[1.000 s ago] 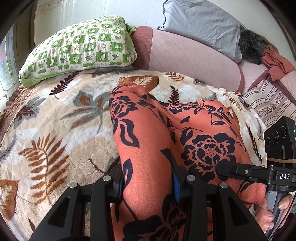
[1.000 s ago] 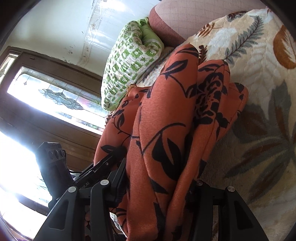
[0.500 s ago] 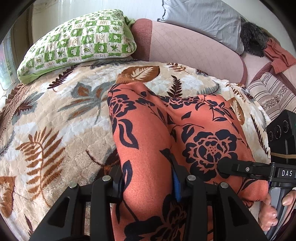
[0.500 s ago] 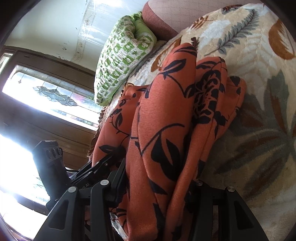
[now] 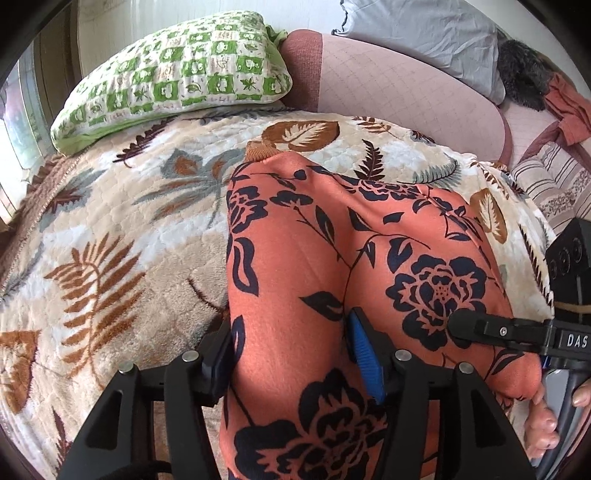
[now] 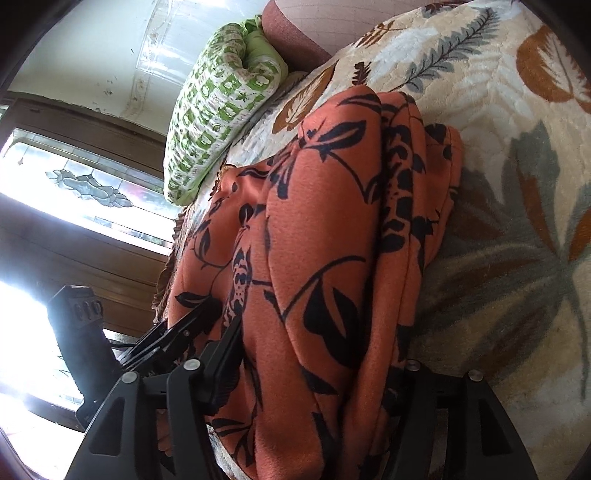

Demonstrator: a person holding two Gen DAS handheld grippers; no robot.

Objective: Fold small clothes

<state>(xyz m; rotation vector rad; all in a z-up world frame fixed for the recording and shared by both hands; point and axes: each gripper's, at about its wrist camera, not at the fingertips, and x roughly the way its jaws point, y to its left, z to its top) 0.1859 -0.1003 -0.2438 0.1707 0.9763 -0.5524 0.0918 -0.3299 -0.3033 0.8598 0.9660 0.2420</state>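
An orange garment with a dark flower print [image 5: 332,266] lies in a folded bundle on the leaf-patterned blanket [image 5: 110,236]. My left gripper [image 5: 291,354] straddles its near left end. Its jaws are opening, the blue pad [image 5: 364,354] stands bare beside the cloth, and the fabric is still between the fingers. My right gripper [image 6: 314,365] straddles the other end of the garment [image 6: 325,229]. Its jaws are opening too, with the folded layers loose between them. The right gripper's fingertip [image 5: 458,325] shows at the cloth's right side in the left wrist view.
A green checked pillow [image 5: 173,74] lies at the blanket's far end against a pink bolster [image 5: 388,81]. A grey pillow [image 5: 424,33], a reddish cloth [image 5: 569,114] and a striped cushion [image 5: 546,181] are at the right. A person's fingers [image 5: 543,424] hold the right handle. A window [image 6: 74,184] lies beyond.
Both pairs of jaws have spread wider around the garment, and the left gripper's blue pad has come off the cloth. The bundle has settled lower on the blanket.
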